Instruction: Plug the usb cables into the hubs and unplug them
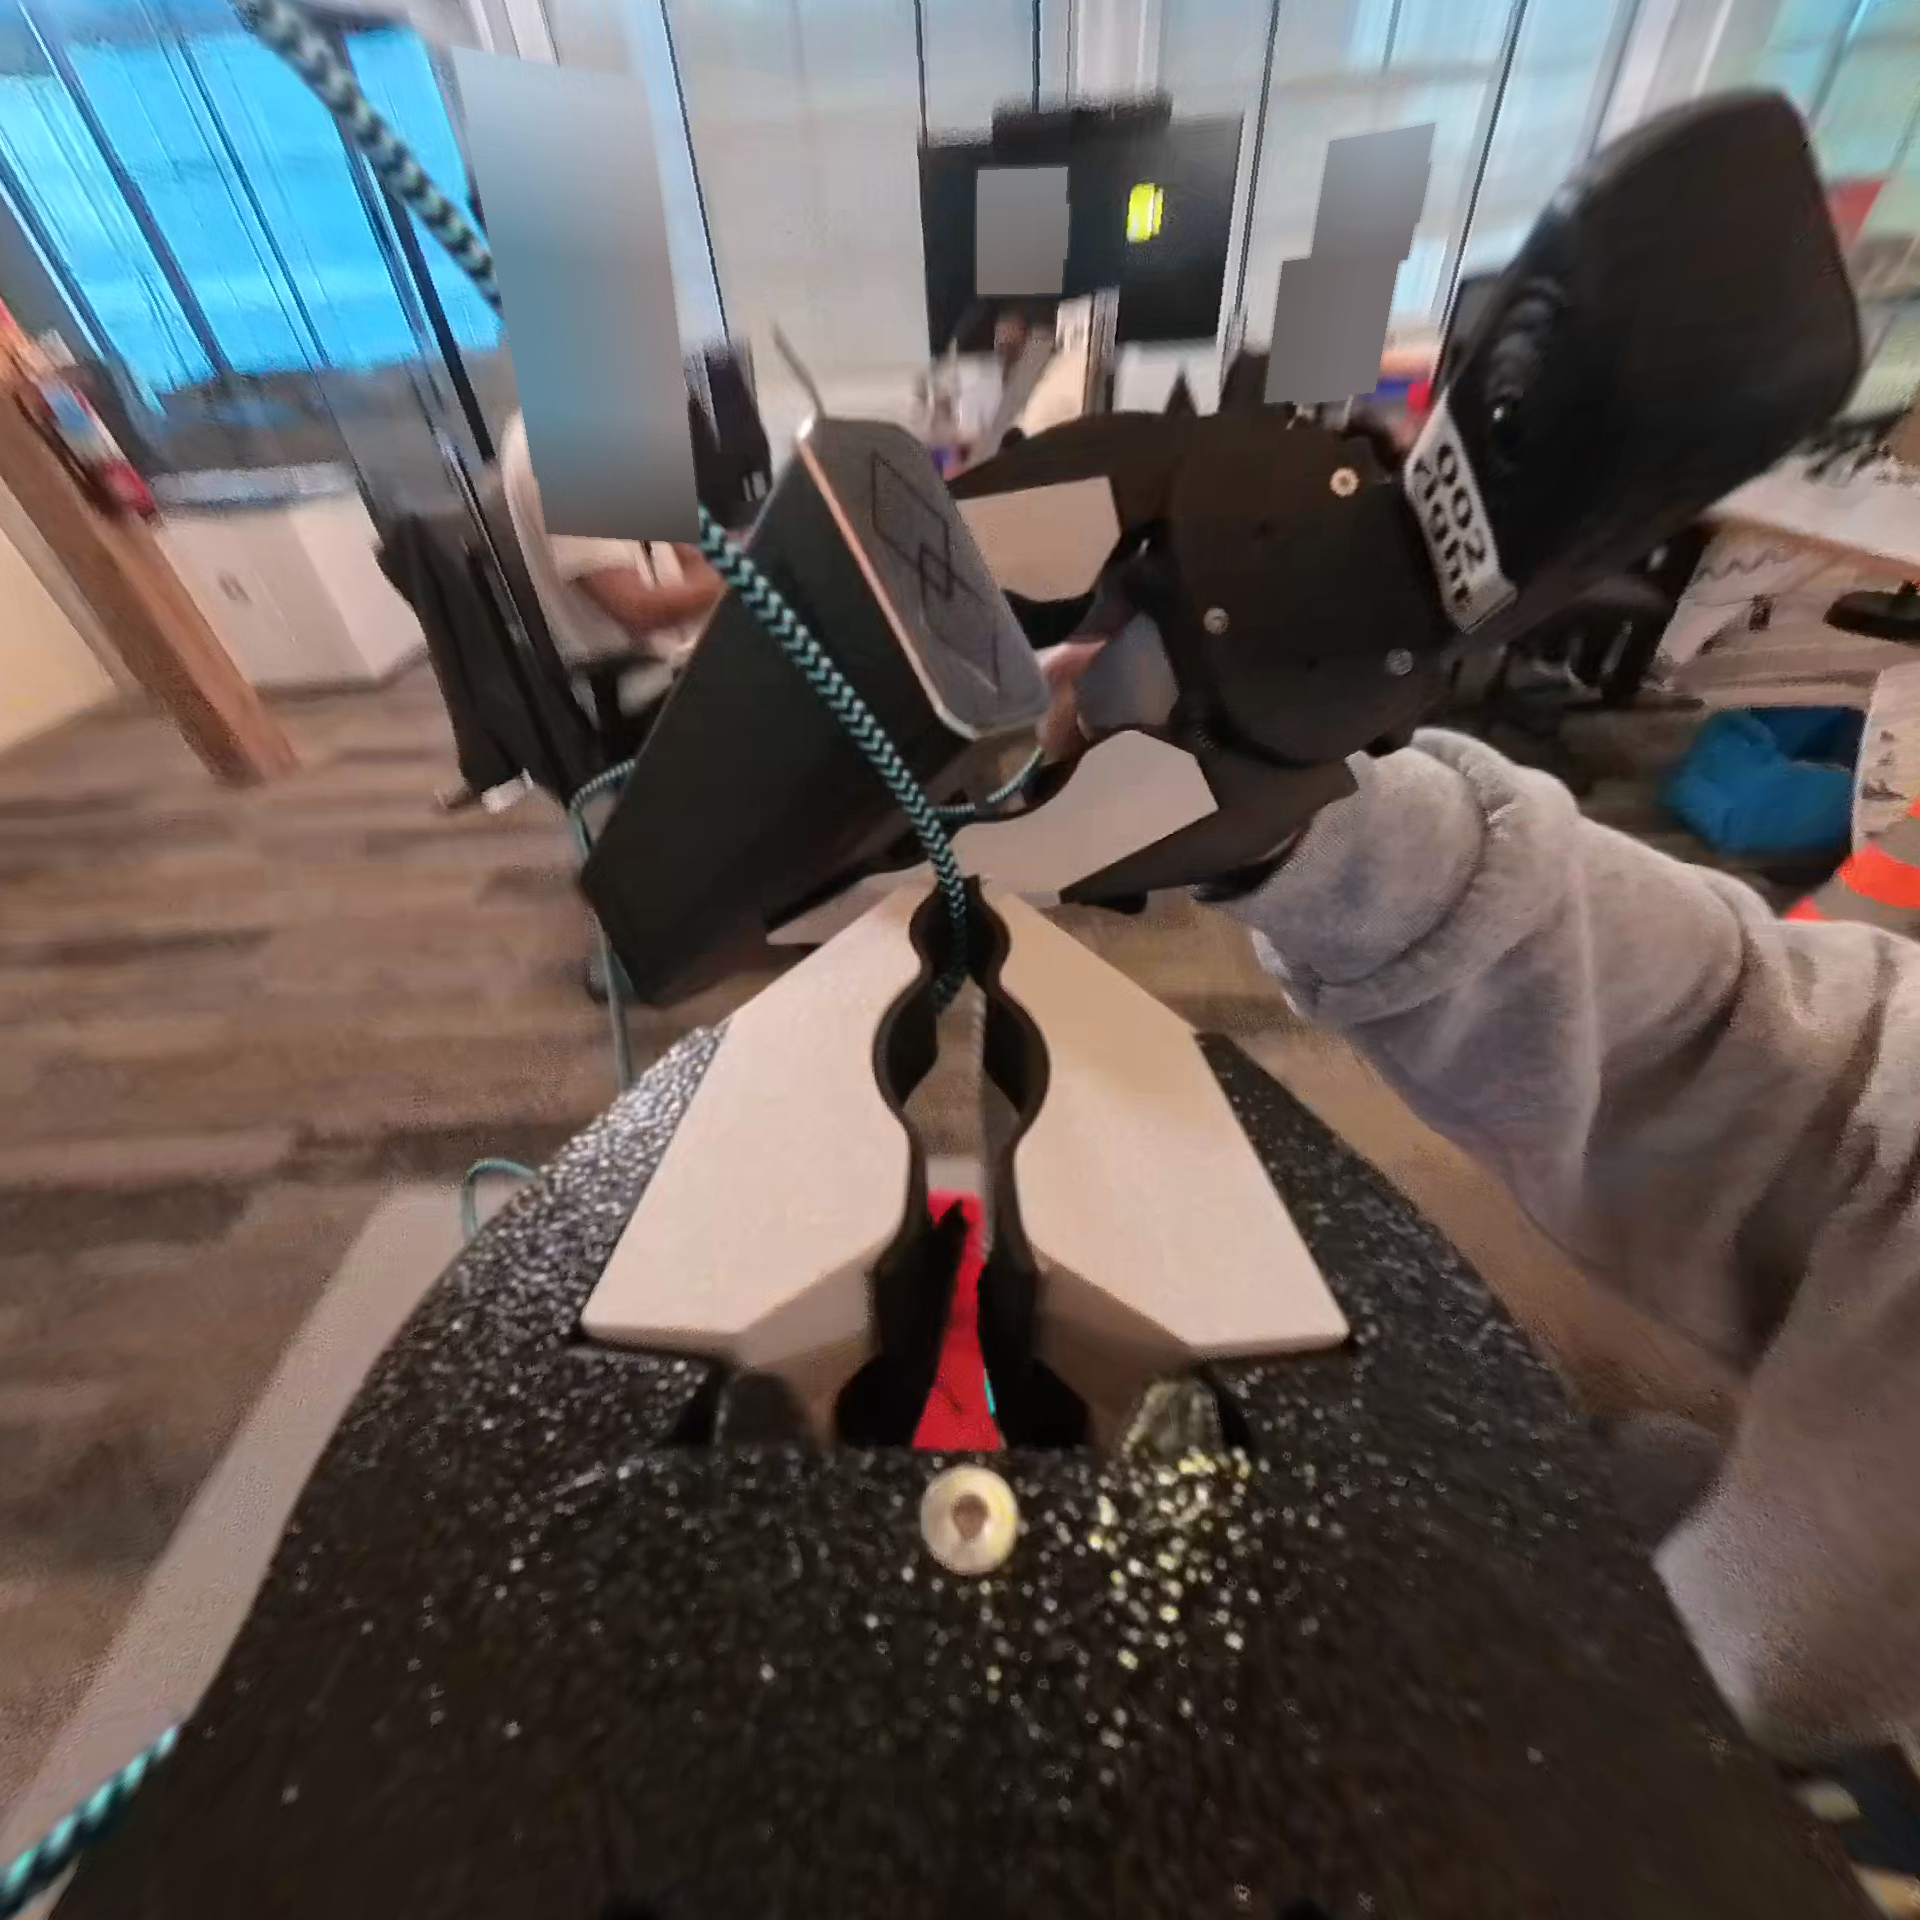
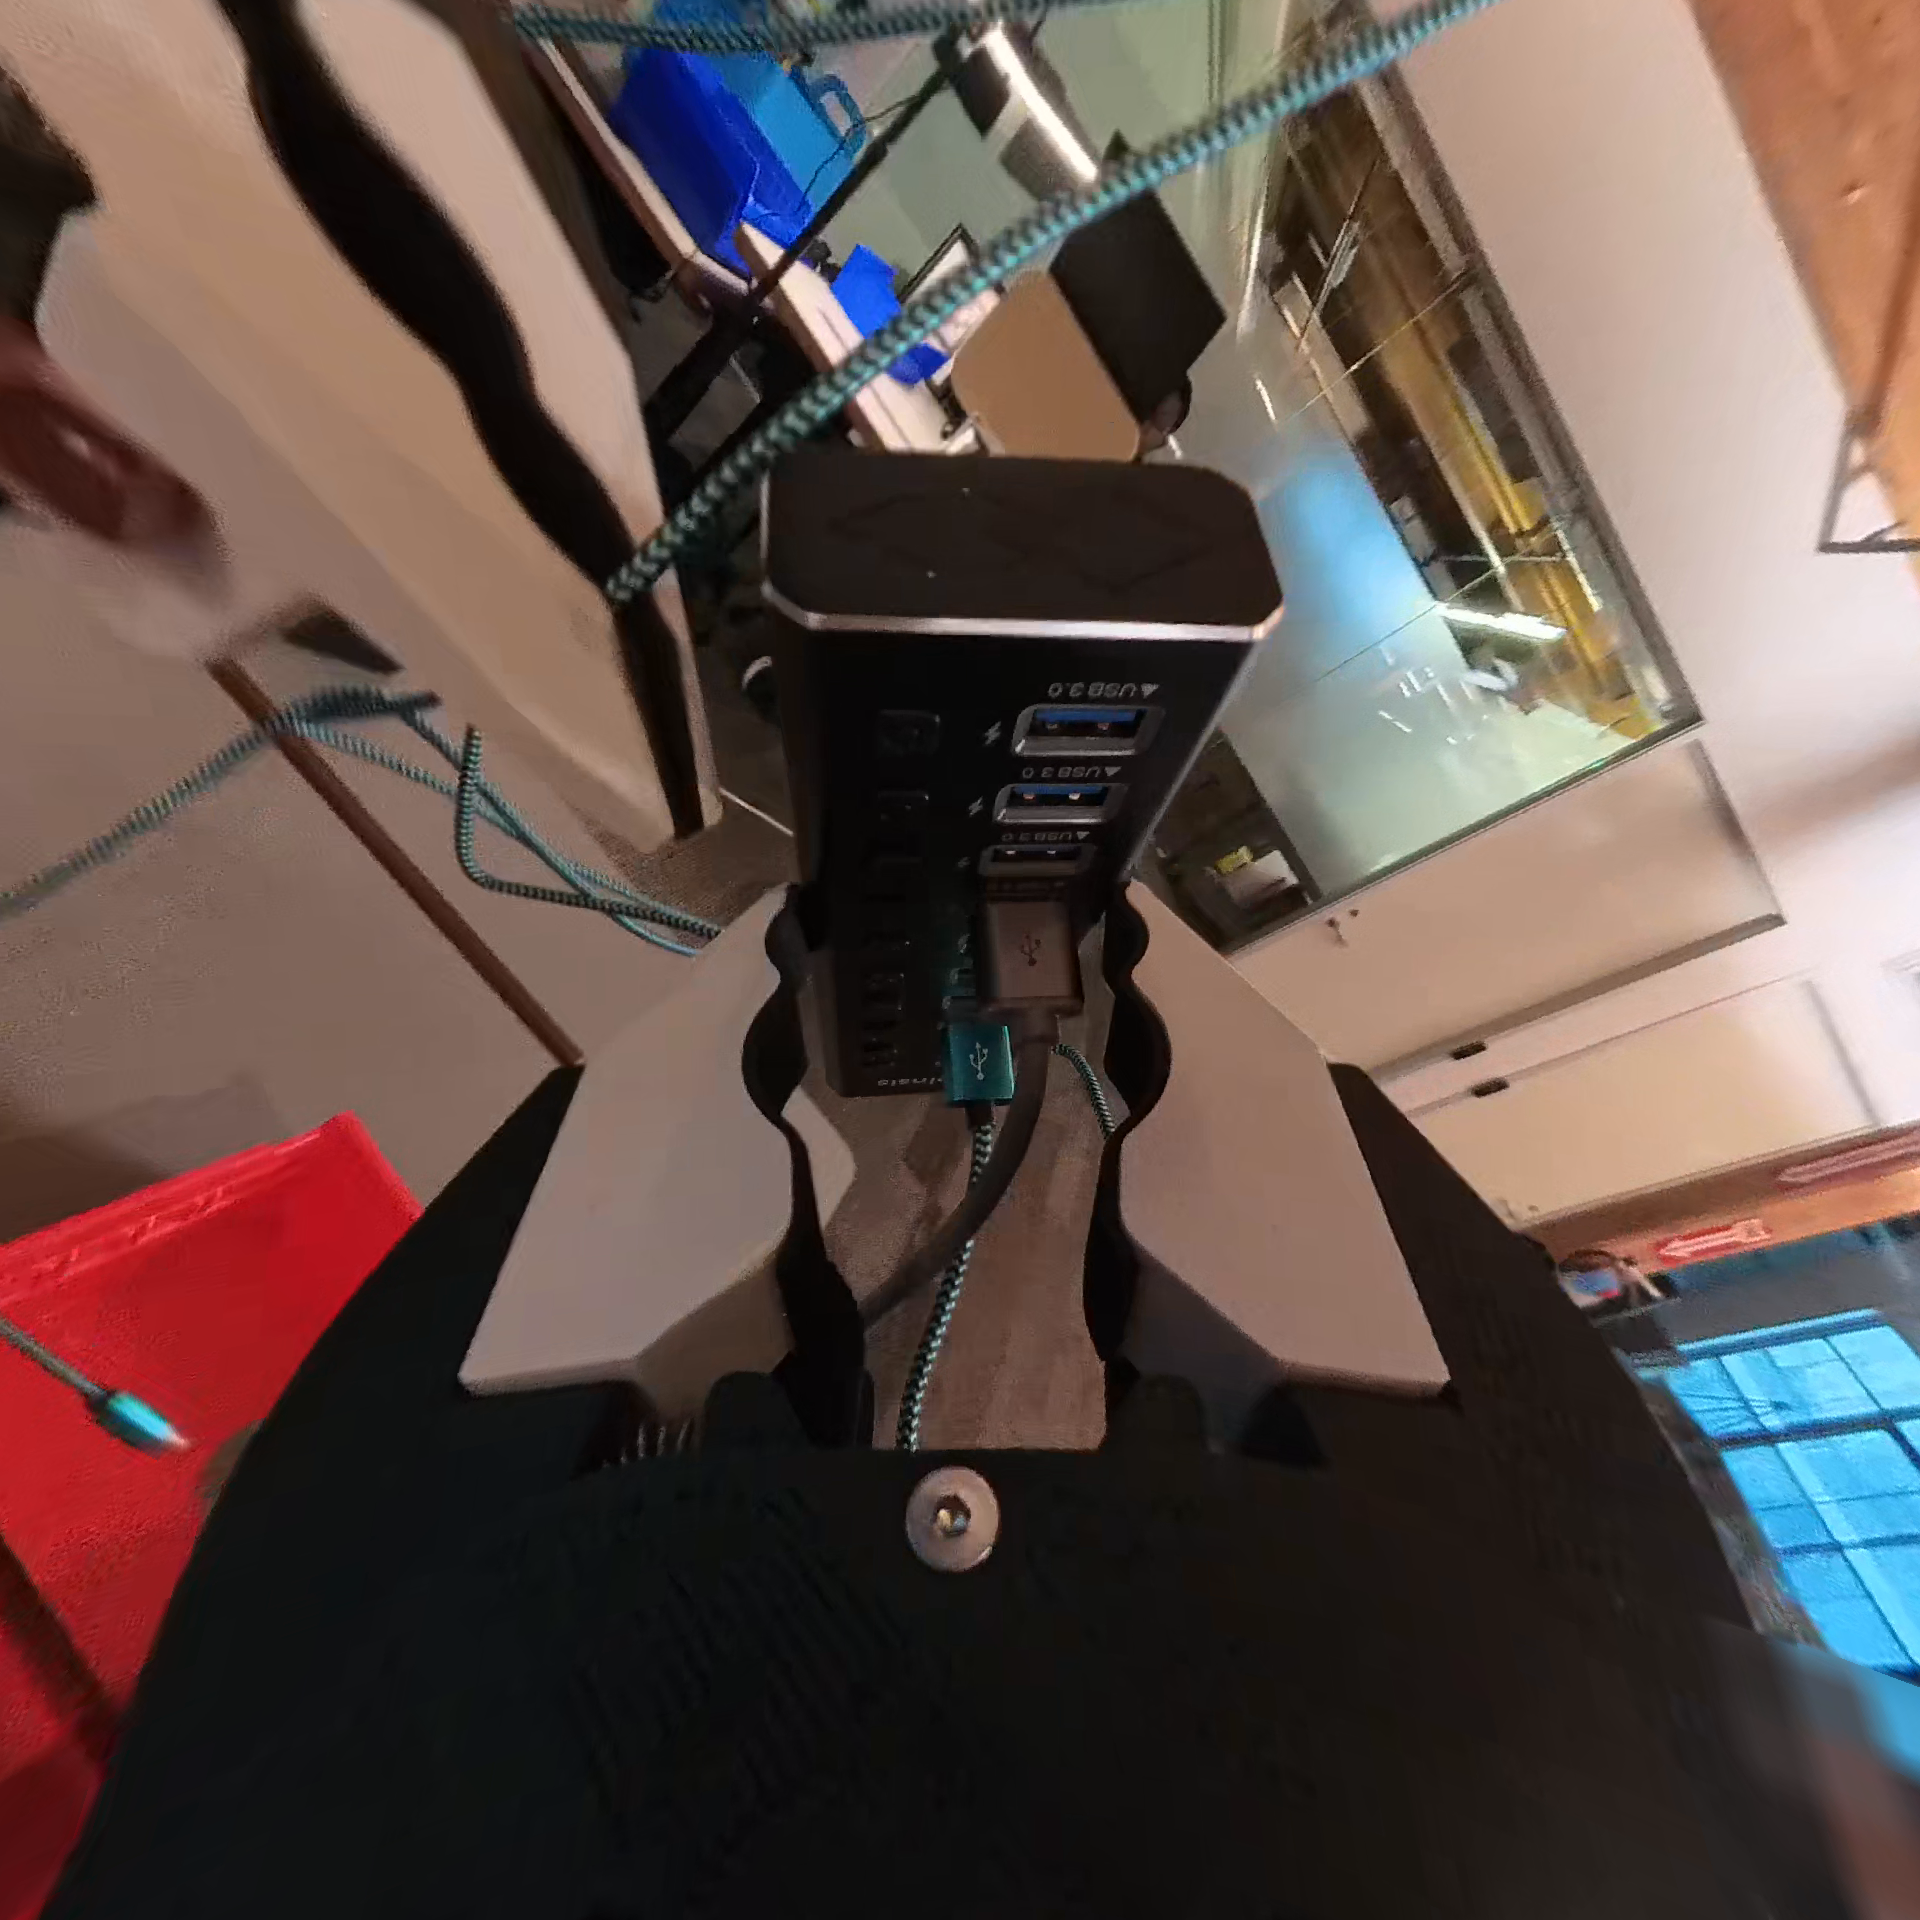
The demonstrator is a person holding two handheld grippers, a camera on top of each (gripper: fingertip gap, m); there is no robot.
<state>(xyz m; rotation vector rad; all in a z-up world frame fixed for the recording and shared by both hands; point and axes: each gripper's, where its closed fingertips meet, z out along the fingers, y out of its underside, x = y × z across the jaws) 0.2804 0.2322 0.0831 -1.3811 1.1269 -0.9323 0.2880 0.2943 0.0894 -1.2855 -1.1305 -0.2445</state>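
The black hub (image 2: 1013, 748) is clamped between the right gripper (image 2: 956, 987) fingers; the braided cable (image 1: 831, 686) is pinched at the left gripper (image 1: 958, 935) fingertips.

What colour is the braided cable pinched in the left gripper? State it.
Teal and black woven braided cable, clearest in the left wrist view, pinched by the left gripper.

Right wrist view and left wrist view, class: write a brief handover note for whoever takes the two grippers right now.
Left gripper: shut on the teal braided cable, which runs up past the hub.
Right gripper: shut on the black USB hub, held in the air, port face to its camera.
Done: a black plug and a teal plug sit in the hub's lower ports.
Left: three upper ports are free; a loose teal connector hangs over the red bin. Plug the rest, then unplug all.
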